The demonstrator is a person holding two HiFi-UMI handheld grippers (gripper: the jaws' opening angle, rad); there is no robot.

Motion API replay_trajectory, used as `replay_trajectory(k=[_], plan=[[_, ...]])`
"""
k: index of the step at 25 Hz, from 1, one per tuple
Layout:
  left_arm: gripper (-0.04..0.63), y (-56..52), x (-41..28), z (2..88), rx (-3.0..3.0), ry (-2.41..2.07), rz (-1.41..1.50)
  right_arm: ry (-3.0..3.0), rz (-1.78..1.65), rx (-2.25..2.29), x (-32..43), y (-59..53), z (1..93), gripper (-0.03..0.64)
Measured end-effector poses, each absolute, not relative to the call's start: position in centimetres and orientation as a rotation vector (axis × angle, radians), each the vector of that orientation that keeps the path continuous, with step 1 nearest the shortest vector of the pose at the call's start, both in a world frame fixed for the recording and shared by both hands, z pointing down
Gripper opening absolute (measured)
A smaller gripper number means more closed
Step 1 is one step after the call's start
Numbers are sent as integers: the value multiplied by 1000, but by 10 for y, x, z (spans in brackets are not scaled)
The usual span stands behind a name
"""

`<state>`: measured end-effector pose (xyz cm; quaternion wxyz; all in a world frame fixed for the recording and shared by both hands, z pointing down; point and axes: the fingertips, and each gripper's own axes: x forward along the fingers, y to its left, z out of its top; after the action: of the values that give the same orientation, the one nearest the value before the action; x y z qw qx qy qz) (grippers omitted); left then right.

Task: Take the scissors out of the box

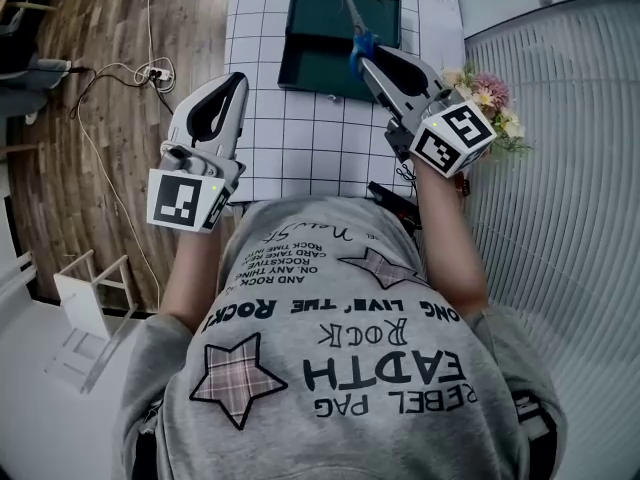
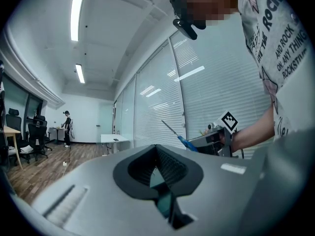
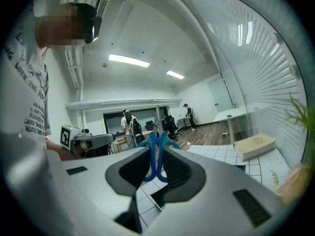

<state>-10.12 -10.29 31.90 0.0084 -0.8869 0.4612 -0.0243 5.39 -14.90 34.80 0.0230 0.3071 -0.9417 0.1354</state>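
We find the white gridded mat [image 1: 300, 148] bare across the middle of the head view, between the dark green shallow box [image 1: 315, 33] above and the grey left gripper [image 1: 233, 83] at its left edge. At upper right, the grey right gripper [image 1: 368, 60] clamping the blue-handled scissors [image 1: 351, 10] hangs over the box's right side, and a bunch of pink and yellow flowers [image 1: 490, 96] and the white slatted wall [image 1: 570, 188] close in just beyond it.
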Motion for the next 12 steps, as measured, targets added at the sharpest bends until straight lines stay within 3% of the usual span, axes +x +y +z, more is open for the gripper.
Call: replay_trajectory(k=[12], plan=[[9,-105,-95,314,-2768,1416,-60,-3052,310,1066,72,-121,271,92]])
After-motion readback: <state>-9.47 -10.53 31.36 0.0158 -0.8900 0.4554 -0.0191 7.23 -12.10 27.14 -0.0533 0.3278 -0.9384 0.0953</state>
